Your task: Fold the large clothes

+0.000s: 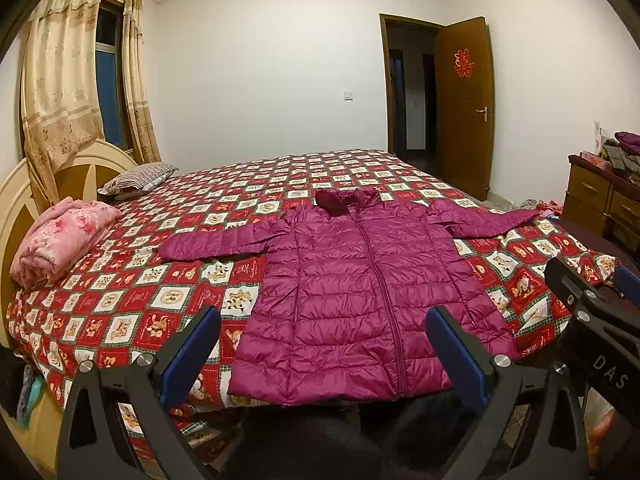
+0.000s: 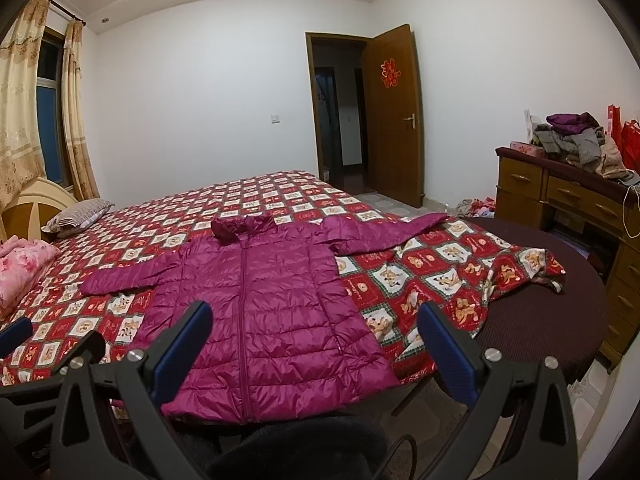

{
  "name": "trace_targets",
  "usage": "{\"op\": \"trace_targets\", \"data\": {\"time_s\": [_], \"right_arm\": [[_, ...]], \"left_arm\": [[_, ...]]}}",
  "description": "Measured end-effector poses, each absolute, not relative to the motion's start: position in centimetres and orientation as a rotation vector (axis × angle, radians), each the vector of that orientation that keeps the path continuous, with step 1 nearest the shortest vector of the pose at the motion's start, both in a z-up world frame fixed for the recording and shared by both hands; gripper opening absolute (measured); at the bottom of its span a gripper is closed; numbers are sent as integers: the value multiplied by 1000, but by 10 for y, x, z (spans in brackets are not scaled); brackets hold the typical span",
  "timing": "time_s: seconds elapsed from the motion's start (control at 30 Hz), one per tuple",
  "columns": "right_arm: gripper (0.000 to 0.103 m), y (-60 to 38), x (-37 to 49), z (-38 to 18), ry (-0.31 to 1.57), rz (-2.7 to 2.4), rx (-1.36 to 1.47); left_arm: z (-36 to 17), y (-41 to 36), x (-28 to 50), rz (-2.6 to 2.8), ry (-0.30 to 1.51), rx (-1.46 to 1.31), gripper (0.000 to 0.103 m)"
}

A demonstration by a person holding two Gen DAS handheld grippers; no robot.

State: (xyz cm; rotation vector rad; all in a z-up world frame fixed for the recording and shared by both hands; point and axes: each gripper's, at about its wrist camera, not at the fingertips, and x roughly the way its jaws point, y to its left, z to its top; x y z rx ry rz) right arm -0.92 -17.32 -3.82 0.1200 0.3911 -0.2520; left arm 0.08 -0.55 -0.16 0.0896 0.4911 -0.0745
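A magenta quilted puffer jacket lies flat and zipped on the bed, front up, collar away from me, both sleeves spread out sideways. Its hem reaches the bed's near edge. My left gripper hovers open above the hem, blue pads wide apart and holding nothing. My right gripper is also open and empty, over the jacket's lower right side. The right gripper's body shows at the right edge of the left wrist view.
The bed carries a red patterned cover. A folded pink garment and a striped pillow lie by the headboard. A wooden dresser piled with clothes stands on the right, and a door is open behind.
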Motion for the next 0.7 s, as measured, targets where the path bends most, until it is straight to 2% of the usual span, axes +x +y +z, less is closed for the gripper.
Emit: {"op": "trace_targets", "data": {"time_s": [0.7], "right_arm": [[103, -174, -7, -38, 399, -250, 122]], "left_arm": [[-1, -5, 1, -74, 492, 89, 102]]}}
